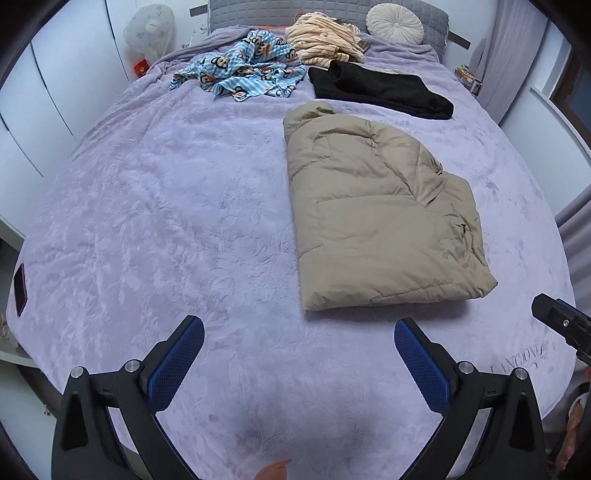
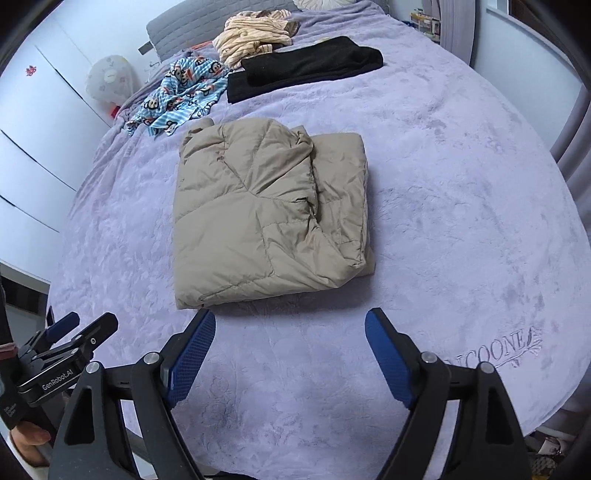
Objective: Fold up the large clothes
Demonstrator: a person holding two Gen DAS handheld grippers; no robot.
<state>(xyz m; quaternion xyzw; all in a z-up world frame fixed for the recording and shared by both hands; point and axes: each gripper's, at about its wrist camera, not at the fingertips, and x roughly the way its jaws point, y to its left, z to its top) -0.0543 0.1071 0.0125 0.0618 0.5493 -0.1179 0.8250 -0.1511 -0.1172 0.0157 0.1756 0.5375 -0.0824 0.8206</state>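
A tan puffer jacket [image 1: 380, 214] lies folded into a thick rectangle on the lavender bed cover [image 1: 166, 206]; it also shows in the right wrist view [image 2: 266, 218]. My left gripper [image 1: 299, 332] is open and empty, hovering over the cover just short of the jacket's near edge. My right gripper [image 2: 290, 328] is open and empty, right in front of the jacket's near edge. The left gripper's body [image 2: 55, 365] shows at the lower left of the right wrist view, and part of the right gripper [image 1: 561, 321] shows at the right edge of the left wrist view.
Beyond the jacket lie a folded black garment [image 1: 376, 88], a crumpled blue monkey-print garment [image 1: 243, 70] and a cream striped garment [image 1: 325, 40]. A round white cushion [image 1: 395, 20] rests by the grey headboard. A dark phone [image 1: 20, 290] lies at the bed's left edge. White wardrobes stand on the left.
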